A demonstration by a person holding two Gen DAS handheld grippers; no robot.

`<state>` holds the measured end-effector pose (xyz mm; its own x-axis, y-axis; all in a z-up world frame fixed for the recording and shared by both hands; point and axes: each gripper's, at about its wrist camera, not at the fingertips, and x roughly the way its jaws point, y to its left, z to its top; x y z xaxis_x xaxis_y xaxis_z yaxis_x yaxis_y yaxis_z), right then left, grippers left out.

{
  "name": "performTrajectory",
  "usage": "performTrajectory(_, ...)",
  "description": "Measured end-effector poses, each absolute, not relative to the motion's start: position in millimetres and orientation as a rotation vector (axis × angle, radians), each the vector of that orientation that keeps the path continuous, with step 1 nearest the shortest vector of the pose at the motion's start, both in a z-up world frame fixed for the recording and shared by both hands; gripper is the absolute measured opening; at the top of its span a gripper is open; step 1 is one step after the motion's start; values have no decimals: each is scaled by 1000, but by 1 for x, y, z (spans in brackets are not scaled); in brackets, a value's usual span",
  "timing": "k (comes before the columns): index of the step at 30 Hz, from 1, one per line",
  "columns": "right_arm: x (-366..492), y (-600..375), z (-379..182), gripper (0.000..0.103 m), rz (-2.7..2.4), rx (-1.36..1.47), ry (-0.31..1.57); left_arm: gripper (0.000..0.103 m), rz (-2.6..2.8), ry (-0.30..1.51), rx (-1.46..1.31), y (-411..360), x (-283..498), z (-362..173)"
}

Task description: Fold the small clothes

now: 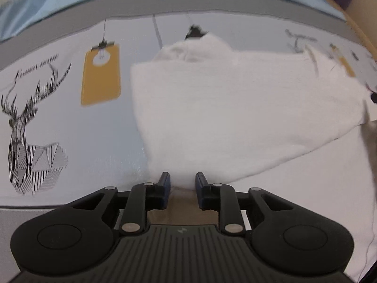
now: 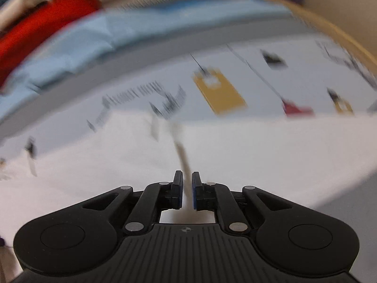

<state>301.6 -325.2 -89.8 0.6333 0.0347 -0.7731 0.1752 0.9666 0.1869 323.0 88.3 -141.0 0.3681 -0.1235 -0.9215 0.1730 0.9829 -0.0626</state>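
A white garment [image 1: 235,99] lies folded over on a printed white table cover [image 1: 99,136]. Its near corner narrows down into my left gripper [image 1: 182,180]. The blue pads [image 1: 165,181] stand a little apart with the bunched cloth filling the gap, so the gripper is shut on it. In the blurred right wrist view the same white garment [image 2: 235,153] spreads across the foreground. A thin raised edge of it [image 2: 182,155] runs straight between the nearly closed fingers of my right gripper [image 2: 187,181], which is shut on that edge.
The cover carries a line-drawn deer [image 1: 28,127] and a yellow tag picture [image 1: 101,75]. Light blue cloth [image 1: 70,0] lies beyond the table's grey far edge [image 1: 59,37]. A red garment [image 2: 35,28] sits at the far left. A tan curved rim [image 2: 329,30] runs along the right.
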Motion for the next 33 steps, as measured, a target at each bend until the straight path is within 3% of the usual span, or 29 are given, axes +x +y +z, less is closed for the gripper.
performTrajectory(2, 302, -320, -88, 10, -18, 222, 853, 26, -185, 1191, 28, 88, 322, -147)
performTrajectory(6, 309, -330, -129, 15, -44, 201, 1105, 24, -116, 1248, 79, 82, 309, -157)
performTrajectory(12, 288, -390, -85, 28, -129, 366, 891, 28, -96, 1094, 47, 75, 270, -85)
performTrajectory(14, 277, -415, -77, 33, -170, 386, 844, 35, -83, 1022, 57, 70, 251, -58)
performTrajectory(18, 253, -474, -75, 33, -281, 507, 783, 51, -91, 872, 61, 55, 213, -19)
performTrajectory(20, 239, -506, -76, 33, -355, 562, 739, 56, -85, 815, 58, 46, 196, -20)
performTrajectory(24, 210, -563, -95, 33, -528, 646, 670, 56, -77, 913, 122, 23, 191, -49)
performTrajectory(33, 163, -661, -160, 34, -838, 909, 548, 56, -105, 907, 115, 8, 212, -62)
